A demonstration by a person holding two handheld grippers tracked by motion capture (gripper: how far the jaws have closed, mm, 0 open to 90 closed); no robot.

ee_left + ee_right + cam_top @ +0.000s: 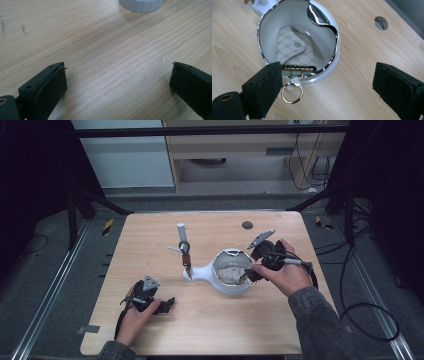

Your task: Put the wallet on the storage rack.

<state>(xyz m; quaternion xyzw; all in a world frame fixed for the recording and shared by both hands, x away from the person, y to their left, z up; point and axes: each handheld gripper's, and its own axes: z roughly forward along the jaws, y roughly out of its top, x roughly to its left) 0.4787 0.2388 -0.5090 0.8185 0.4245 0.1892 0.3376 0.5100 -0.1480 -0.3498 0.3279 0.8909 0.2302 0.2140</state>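
Key pouch [294,53], one, inside one white bowl [329,62], right claw [327,82] spread, left claw [117,82] spread.

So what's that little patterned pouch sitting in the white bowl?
The key pouch looks like a small cream case of printed fabric or leather, with a repeating monogram pattern and a flap closed by one round snap. It lies tilted inside the white bowl, its lower end propped on the chrome rim. A gold bar of key hooks shows along that end, and a metal ring dangles from it outside the bowl, over the table.
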